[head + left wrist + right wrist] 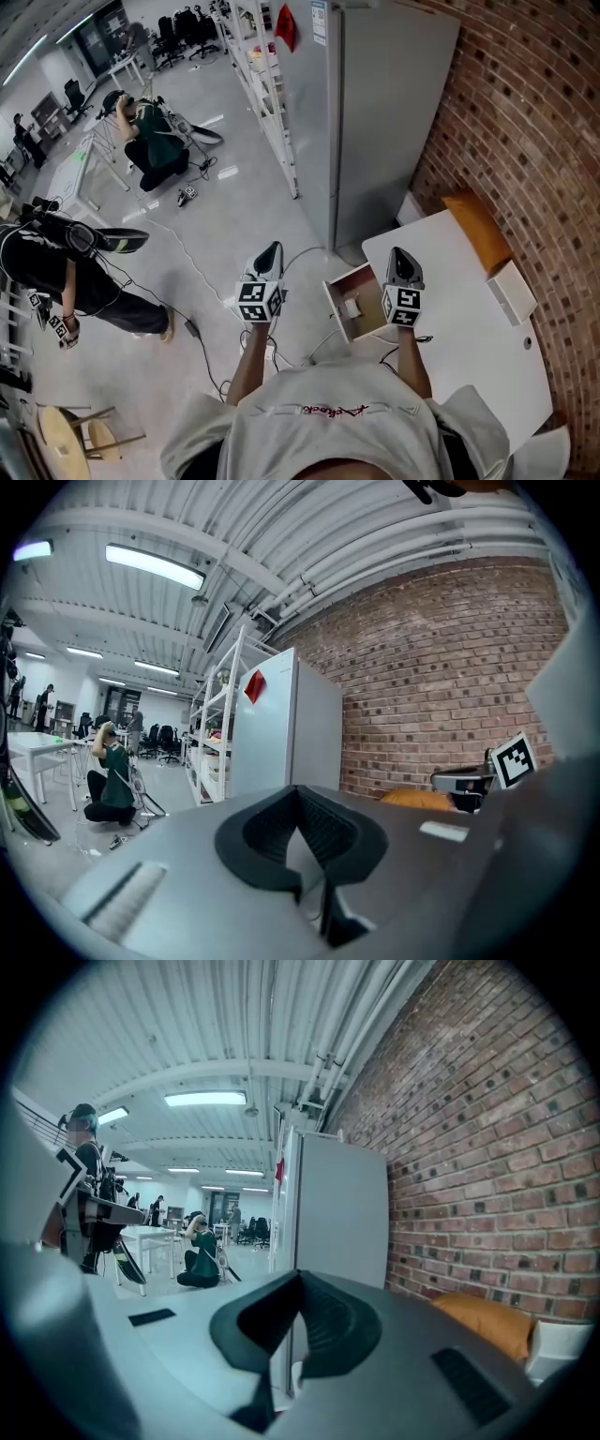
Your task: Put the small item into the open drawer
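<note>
Grippers, left [271,253] and right [400,258], level (fingers [339,1327] together)

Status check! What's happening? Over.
Left gripper shut, empty. Right gripper shut, empty. Small pale item lying in open drawer. Nothing blocking.

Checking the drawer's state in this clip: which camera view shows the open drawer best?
The head view. Looking down, it shows the open drawer pulled out from the white table, with a small item lying inside. Neither gripper view shows the drawer; both look across the room.
</note>
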{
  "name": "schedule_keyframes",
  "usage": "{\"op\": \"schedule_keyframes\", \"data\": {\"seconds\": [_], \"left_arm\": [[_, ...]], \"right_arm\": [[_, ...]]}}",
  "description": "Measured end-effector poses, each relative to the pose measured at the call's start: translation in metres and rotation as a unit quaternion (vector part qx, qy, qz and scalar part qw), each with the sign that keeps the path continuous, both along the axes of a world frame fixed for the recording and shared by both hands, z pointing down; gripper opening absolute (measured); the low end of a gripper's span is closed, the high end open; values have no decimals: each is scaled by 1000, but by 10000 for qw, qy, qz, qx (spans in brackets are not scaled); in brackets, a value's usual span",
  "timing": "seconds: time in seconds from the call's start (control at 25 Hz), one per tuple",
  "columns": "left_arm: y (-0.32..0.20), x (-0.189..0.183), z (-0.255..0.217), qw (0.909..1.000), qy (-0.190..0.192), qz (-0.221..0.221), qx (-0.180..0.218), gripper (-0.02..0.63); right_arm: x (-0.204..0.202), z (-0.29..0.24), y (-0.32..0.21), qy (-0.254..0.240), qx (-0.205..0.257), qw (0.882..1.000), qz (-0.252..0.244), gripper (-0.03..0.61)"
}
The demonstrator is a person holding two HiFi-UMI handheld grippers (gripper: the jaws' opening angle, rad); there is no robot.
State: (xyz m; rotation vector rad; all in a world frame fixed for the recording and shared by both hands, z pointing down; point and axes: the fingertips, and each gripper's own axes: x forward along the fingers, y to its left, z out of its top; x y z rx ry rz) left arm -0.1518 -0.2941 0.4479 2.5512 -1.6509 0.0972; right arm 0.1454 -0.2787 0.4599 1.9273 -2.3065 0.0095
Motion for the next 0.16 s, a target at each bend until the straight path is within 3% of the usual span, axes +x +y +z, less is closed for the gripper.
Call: {"op": "schedule_keyframes", "data": {"seconds": [0.16], "left_arm": [[-7,-3,-4,10000,-10,-25,48,6]], "right_arm": [[-2,1,-8,5,1,10000,-9,12]]}}
